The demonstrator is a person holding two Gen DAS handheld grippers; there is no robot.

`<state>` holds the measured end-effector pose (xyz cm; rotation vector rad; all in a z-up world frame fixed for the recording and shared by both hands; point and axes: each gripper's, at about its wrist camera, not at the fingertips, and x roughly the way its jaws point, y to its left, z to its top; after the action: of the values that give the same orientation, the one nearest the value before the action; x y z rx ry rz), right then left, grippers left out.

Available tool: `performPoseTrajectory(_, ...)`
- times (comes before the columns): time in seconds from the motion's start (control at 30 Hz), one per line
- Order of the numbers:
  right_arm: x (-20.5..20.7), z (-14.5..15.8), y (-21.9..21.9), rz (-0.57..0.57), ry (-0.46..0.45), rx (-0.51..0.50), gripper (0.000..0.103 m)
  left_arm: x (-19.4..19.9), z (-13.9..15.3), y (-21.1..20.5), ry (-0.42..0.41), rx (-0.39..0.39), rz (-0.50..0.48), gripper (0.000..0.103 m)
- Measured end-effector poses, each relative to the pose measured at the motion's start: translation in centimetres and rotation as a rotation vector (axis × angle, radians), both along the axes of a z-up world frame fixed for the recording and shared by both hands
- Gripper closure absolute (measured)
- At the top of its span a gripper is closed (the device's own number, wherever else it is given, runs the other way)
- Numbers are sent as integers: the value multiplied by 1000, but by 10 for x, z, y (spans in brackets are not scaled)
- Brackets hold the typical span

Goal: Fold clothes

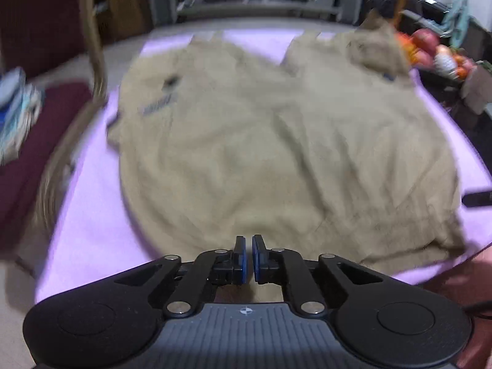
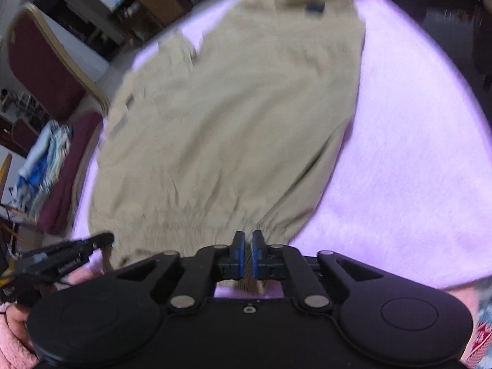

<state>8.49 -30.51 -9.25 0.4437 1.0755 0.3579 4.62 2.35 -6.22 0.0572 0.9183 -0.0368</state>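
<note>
My right gripper (image 2: 248,246) pinched the beige garment's (image 2: 233,129) gathered hem at six o'clock; lilac desk (image 2: 415,153) cover lay toward three o'clock.

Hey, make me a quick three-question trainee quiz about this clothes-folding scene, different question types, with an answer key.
1. True or false: the beige garment lies spread on a lilac cloth.
2. Multiple choice: the chair beside the table is upholstered in A) green B) dark red C) yellow.
3. Fill in: the pads on the right tongs are coloured ____.

Key: 1 true; 2 B; 3 blue.
</note>
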Motion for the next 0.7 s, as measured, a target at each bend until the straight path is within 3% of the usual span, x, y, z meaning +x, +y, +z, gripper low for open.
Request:
performPoseTrajectory(0.1, 0, 45, -29, -66, -112, 55, 83, 8, 31, -26, -104, -17, -72, 87)
performPoseTrajectory(0.17, -1, 74, -51, -120, -188, 70, 69, 18, 45, -50, -155, -29, -131, 68)
performPoseTrajectory(0.3, -12, 112, -97, -232, -276, 126, 58, 49, 41, -111, -124, -76, -269, 57)
performPoseTrajectory(0.4, -24, 124, -127, -313, -306, 166, 50, 63, 23, -161, -76, -48, -355, 52)
performPoseTrajectory(0.57, -34, 112, -157, -401, -291, 232, 45, 76, -10, -231, -15, 49, -480, 39)
performPoseTrajectory(0.7, -34, 97, -171, -443, -264, 260, 43, 84, -34, -256, 12, 151, -488, 39)
